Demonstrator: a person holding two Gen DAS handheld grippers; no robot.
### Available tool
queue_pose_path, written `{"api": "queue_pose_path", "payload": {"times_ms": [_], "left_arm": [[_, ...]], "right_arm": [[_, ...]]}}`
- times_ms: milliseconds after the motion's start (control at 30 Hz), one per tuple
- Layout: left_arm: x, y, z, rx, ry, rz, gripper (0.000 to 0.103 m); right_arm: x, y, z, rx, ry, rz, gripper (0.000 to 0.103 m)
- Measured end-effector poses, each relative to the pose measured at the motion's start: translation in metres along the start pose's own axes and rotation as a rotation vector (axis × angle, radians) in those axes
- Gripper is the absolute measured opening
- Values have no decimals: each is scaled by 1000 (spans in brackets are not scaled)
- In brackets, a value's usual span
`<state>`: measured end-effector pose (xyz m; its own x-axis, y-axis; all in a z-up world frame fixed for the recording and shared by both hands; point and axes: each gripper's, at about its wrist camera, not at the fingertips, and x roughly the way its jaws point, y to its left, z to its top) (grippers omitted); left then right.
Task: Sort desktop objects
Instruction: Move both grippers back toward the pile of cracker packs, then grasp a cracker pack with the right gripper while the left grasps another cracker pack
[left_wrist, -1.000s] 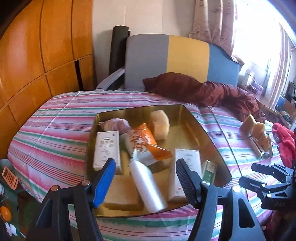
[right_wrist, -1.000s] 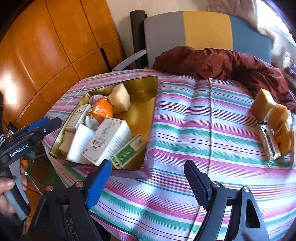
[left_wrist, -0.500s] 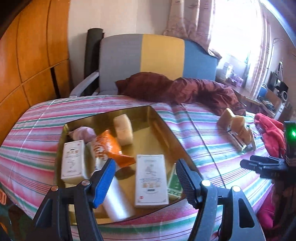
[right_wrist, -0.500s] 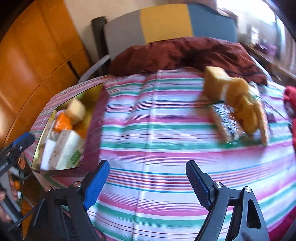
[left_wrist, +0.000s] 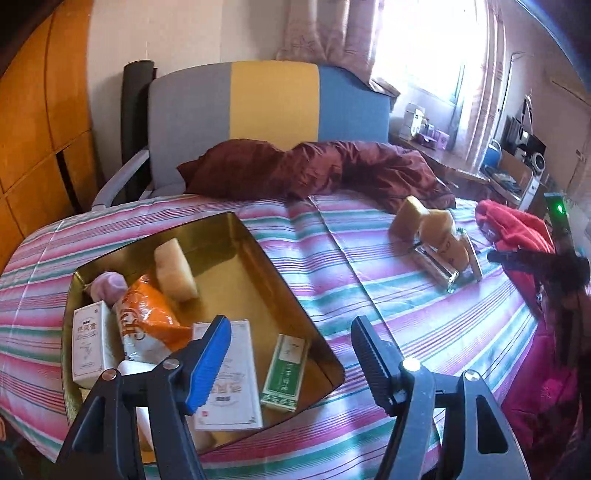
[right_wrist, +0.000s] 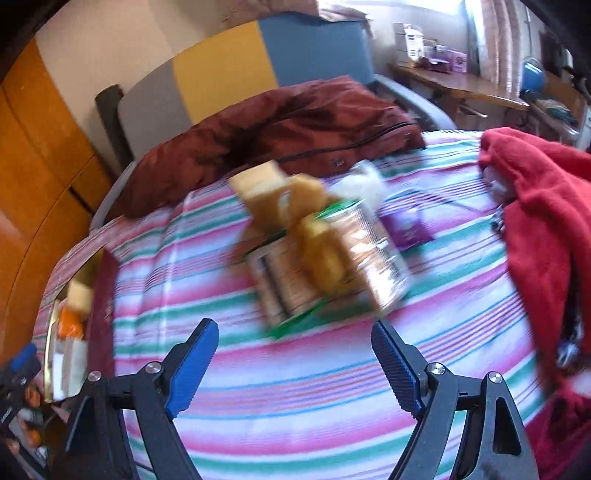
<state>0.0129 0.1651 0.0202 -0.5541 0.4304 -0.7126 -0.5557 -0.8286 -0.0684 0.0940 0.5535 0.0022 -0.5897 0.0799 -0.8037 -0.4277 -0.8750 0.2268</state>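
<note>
My left gripper hangs over the near right corner of the gold tray, fingers spread, nothing between them. The tray sits on the left part of the striped tabletop. Inside it: a green box at the near right, a large white box just left of it, partly behind my blue fingertip, an orange bag, a small white box against the left wall, a pale sponge block toward the far side, and a pinkish lump at the far left.

My right gripper hovers above bare cloth, fingers spread and empty. Beyond it, mid-tabletop, lies a blurred pile: yellow sponges on clear cookie packs, with a purple packet just to the right. Blur hides finer detail. A red cloth lies at the right edge and a maroon jacket along the far side.
</note>
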Motion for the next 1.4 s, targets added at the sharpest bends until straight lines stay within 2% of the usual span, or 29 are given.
{"api": "queue_pose_path", "payload": {"times_ms": [233,500,800,833,867,933,1033,1133,1400], "left_arm": [[14,-20,8,29,35,-40,69],[33,-47,18,81,89,-57,73],[65,-81,28,107,148,-128,73],[69,-87,30,116,152,-139,73],[73,-92,32,124,158,-146,73],[81,-98,35,128,168,-153,73],[92,-102,40,109,184,-174,73],[105,-108,47,93,200,-186,73],[144,-141,68,79,257,-265,71]], "right_arm": [[40,-34,29,-72,26,-10,85],[77,-62,41,-75,51,86,85],[98,-70,49,-74,86,186,85],[100,-68,48,-87,102,195,79],[100,-65,48,-101,109,198,64],[95,-58,48,-129,110,221,51],[86,-47,45,-177,124,240,50],[84,-39,38,-224,155,210,49],[66,-60,32,-158,183,108,46]]}}
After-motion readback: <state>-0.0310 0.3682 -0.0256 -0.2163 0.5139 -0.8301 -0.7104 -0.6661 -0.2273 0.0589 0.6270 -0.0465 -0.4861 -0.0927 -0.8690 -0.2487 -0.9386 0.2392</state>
